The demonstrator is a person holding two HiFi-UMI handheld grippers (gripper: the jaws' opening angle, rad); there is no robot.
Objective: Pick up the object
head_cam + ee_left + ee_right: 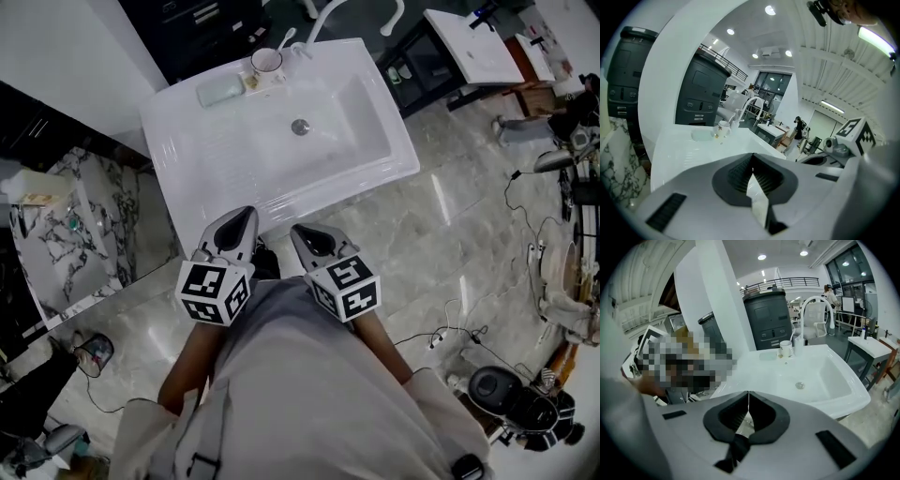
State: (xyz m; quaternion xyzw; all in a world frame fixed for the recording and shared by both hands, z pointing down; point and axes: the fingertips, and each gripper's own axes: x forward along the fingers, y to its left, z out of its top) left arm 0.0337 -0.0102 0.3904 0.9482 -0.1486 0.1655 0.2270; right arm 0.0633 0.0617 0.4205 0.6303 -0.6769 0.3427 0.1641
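White sink [183, 155]; left gripper [246, 216], right gripper [300, 232] both closed.

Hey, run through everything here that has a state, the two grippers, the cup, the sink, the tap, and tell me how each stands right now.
left gripper: jaws shut, nothing between them.
right gripper: jaws shut, nothing between them.
cup: upright on the sink's back rim.
pale green block: lying flat beside the cup.
sink: basin holds nothing.
tap: no water seen running.

faucet [323, 19] cropped at top, cup [267, 61] contents unclear
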